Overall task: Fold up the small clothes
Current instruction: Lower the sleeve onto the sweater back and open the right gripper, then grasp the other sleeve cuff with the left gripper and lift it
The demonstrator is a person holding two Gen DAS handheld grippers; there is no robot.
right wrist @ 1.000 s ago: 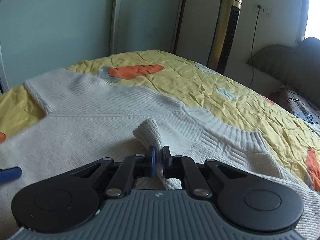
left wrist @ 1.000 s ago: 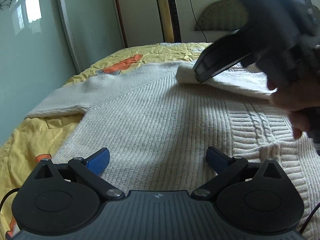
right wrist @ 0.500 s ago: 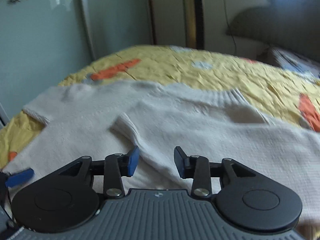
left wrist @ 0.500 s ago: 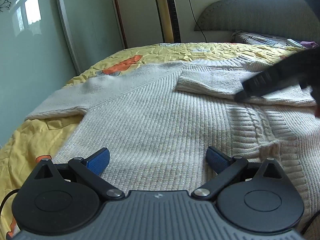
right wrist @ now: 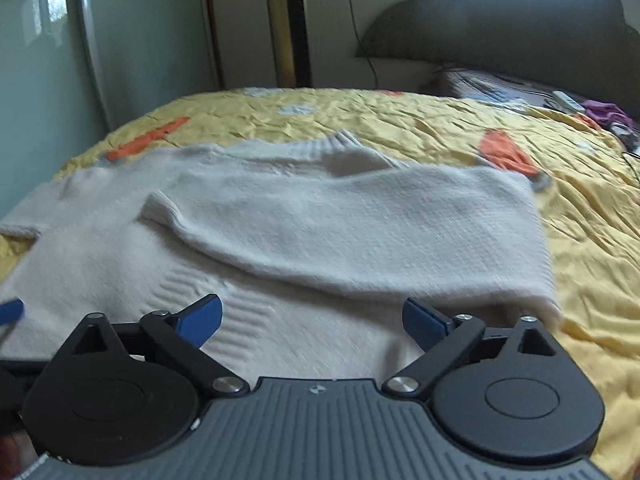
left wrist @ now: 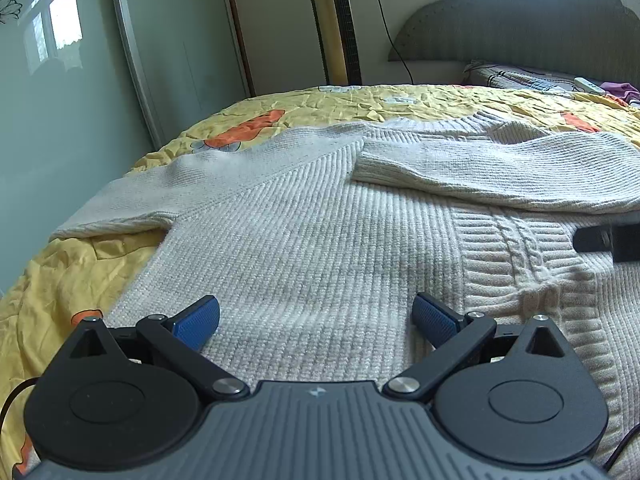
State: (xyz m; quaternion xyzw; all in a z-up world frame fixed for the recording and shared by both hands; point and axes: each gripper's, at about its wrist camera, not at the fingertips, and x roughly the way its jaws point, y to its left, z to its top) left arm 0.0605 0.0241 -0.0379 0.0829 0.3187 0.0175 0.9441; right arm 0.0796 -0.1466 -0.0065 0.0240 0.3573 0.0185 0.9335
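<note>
**One sleeve folded in, the other still out**

The cream knit sweater (left wrist: 304, 240) lies flat on the yellow bedspread (left wrist: 60, 280) and fills the middle of both views. One sleeve (left wrist: 500, 168) is already laid across the chest, its cuff ending near centre frame in the left wrist view. The other sleeve (left wrist: 132, 204) sticks out flat toward the left edge of that frame, not yet folded.

My left gripper (left wrist: 316, 316) is spread wide and empty, low over the sweater's lower body. My right gripper (right wrist: 312, 316) is likewise released, holding nothing, with the folded sleeve just ahead of it (this view is blurred, so whether it touches the knit I cannot tell).

Judgement: roughly a third done. Remaining: bring in the outstretched sleeve, then fold the body, probably hem toward collar (left wrist: 440, 124).
</note>
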